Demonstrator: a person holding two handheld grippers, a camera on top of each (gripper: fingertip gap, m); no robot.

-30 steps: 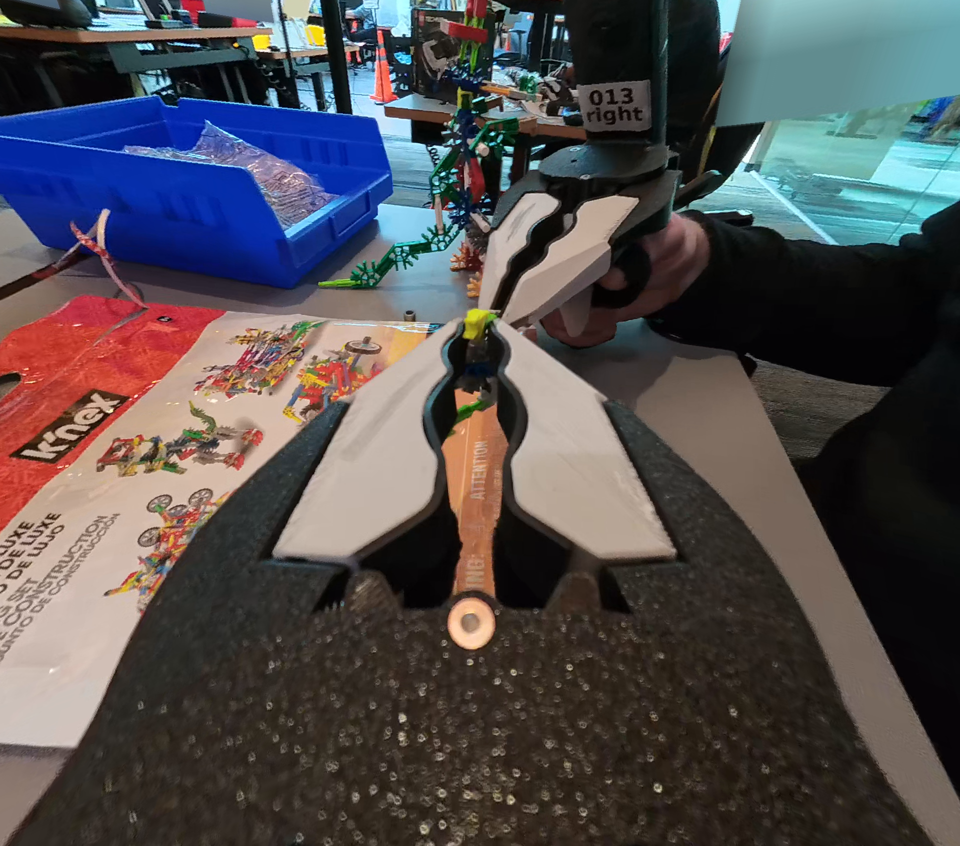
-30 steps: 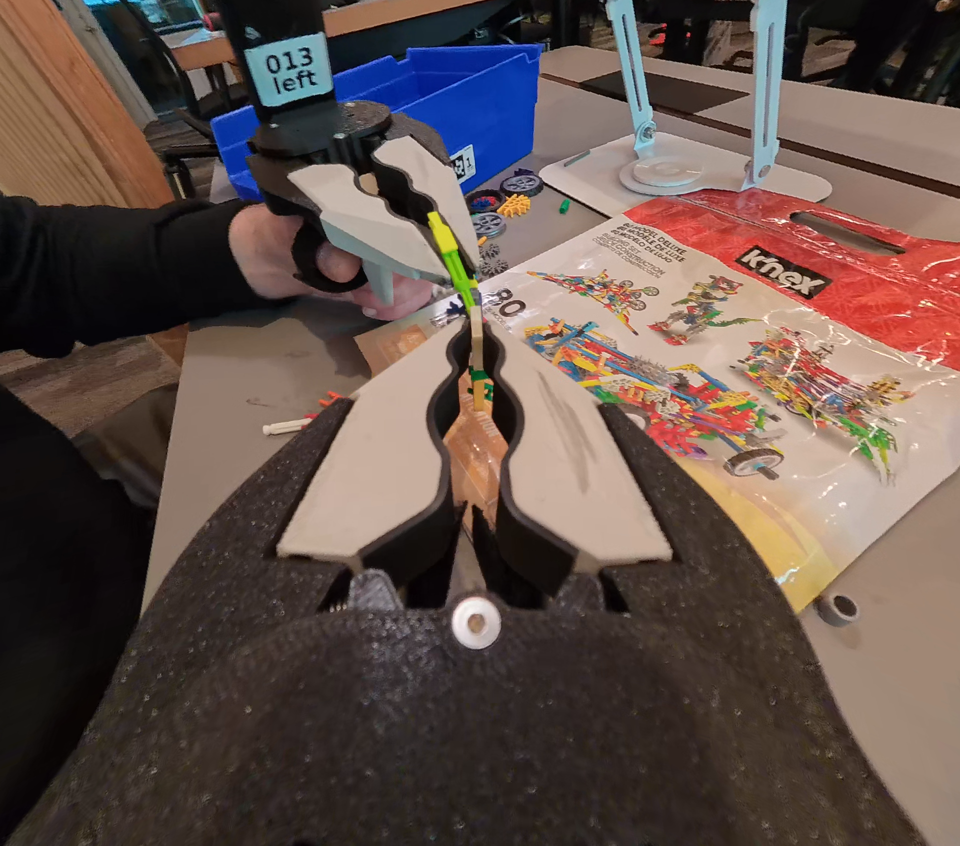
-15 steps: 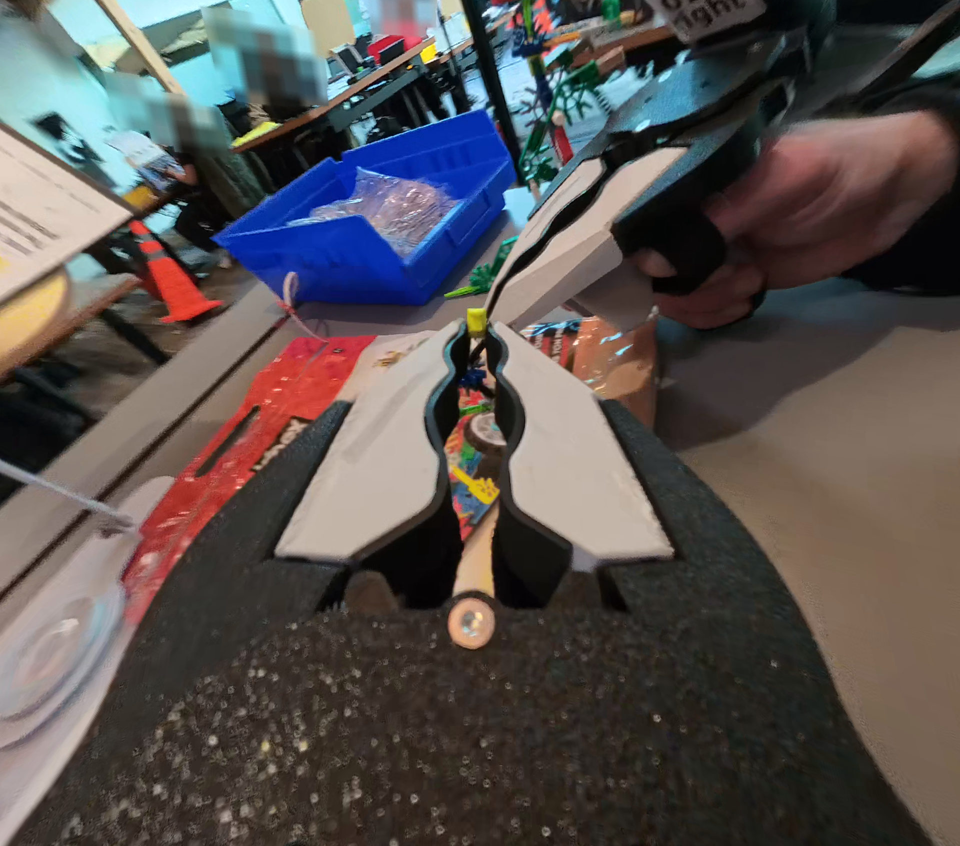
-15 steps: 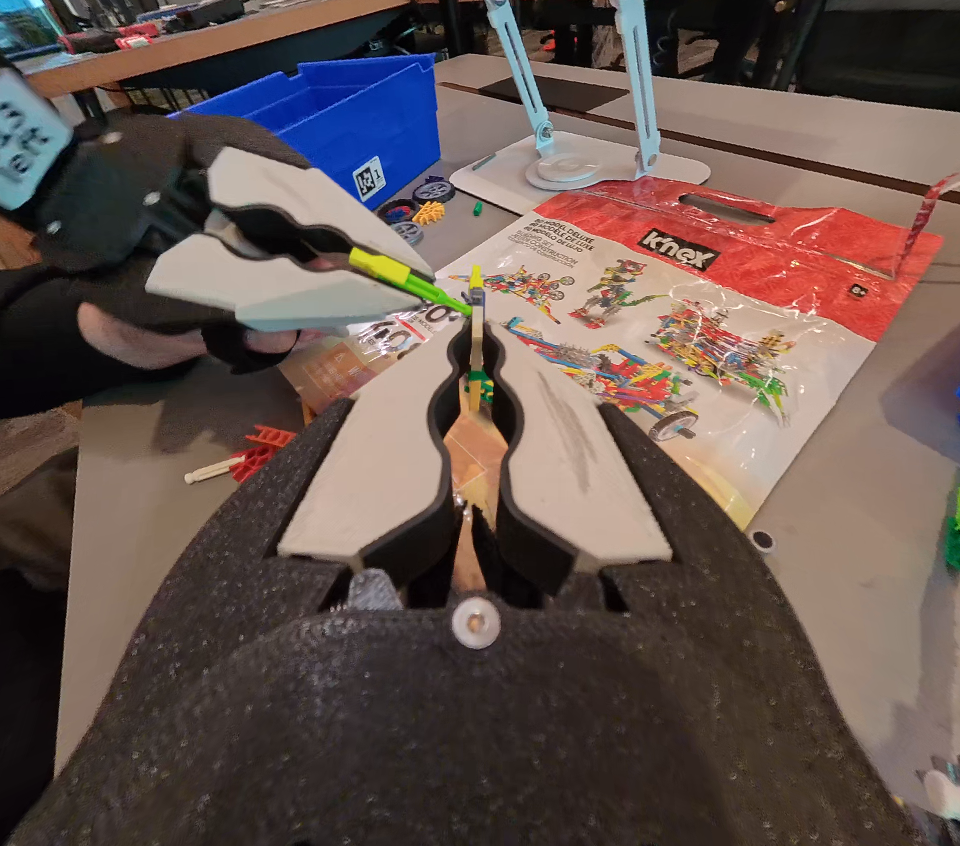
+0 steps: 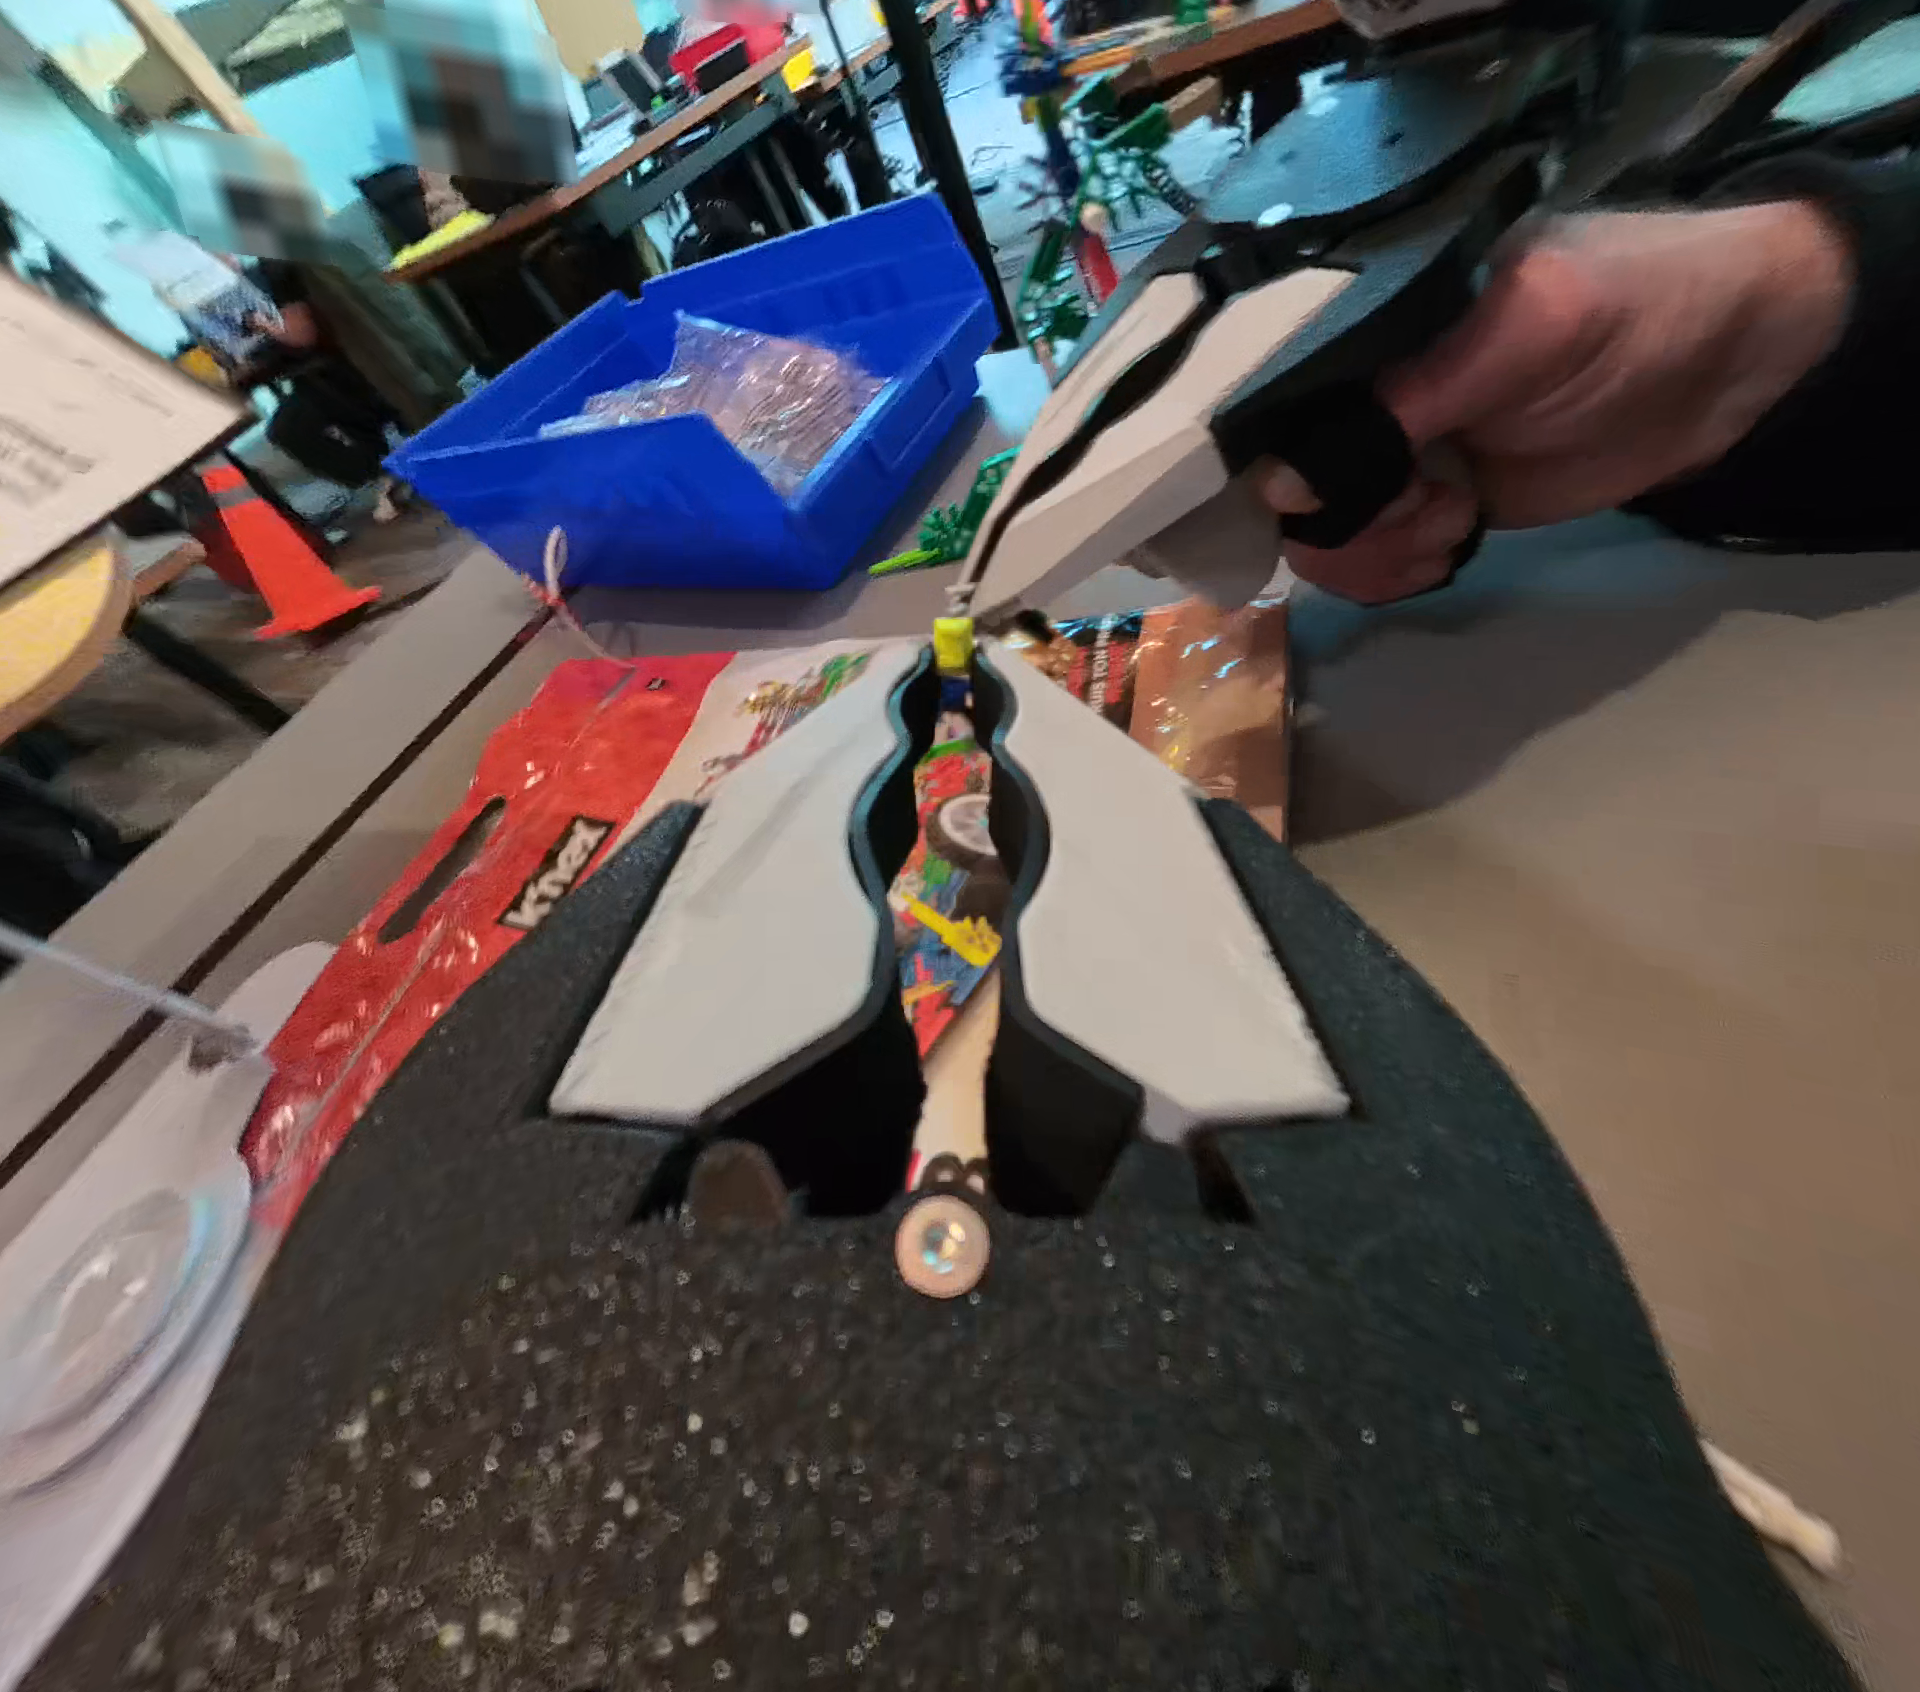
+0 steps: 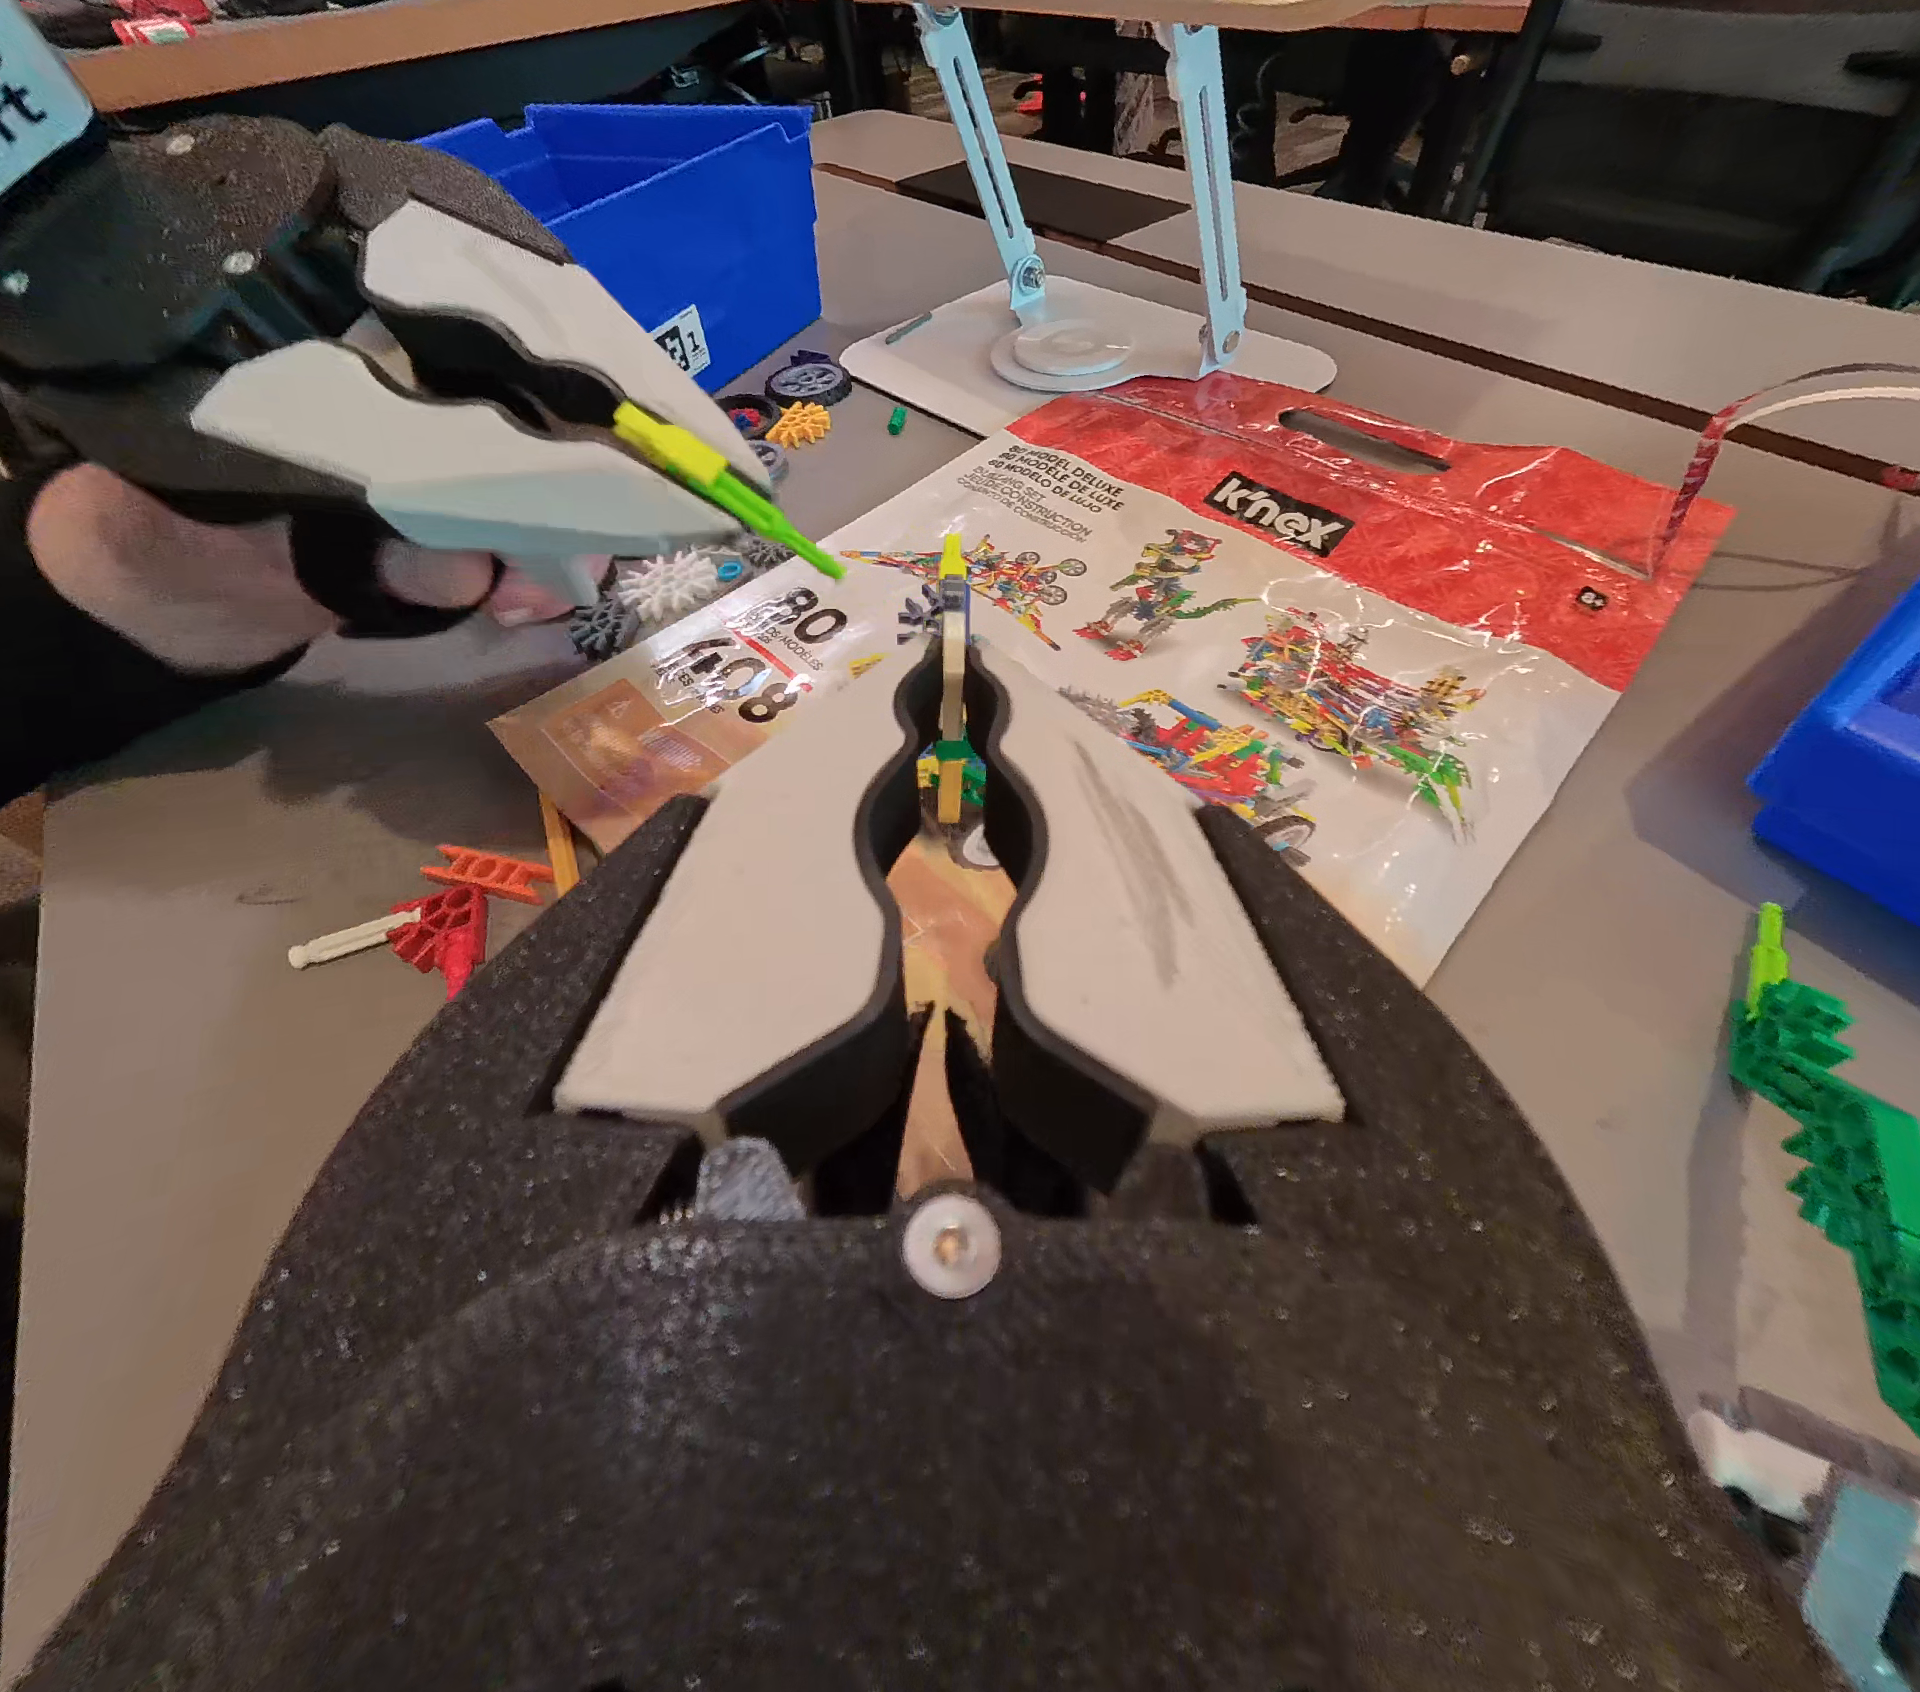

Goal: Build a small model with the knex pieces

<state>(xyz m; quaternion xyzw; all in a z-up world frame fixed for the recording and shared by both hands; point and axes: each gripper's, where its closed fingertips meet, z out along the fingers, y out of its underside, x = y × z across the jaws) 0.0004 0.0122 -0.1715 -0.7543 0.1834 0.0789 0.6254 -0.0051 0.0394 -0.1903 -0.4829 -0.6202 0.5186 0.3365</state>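
Observation:
My left gripper (image 5: 953,655) is shut on a yellow-green rod (image 5: 953,636), whose yellow end pokes out between the fingertips. In the right wrist view the left gripper (image 6: 743,489) comes in from the left, tilted on its side, with the rod (image 6: 727,489) pointing down to the right. My right gripper (image 6: 948,655) is shut on a thin tan rod piece (image 6: 951,666) with a yellow tip and a green connector. The green rod's tip stands a little left of that piece, apart from it. In the left wrist view the right gripper (image 5: 977,593) hovers just beyond my left fingertips.
A red and clear toy-set bag (image 6: 1351,603) lies flat on the grey table (image 5: 1558,915). A blue bin (image 5: 727,437) holds plastic bags. A white document stand (image 6: 1091,354), loose wheels and connectors (image 6: 800,395), red pieces (image 6: 447,915) and a green assembly (image 6: 1818,1102) surround it. Left and right tips are no more than a few centimetres apart.
Both grippers have swung round over the bag. The left gripper has tipped onto its side. The two held pieces, which met a second ago, now stand slightly apart.

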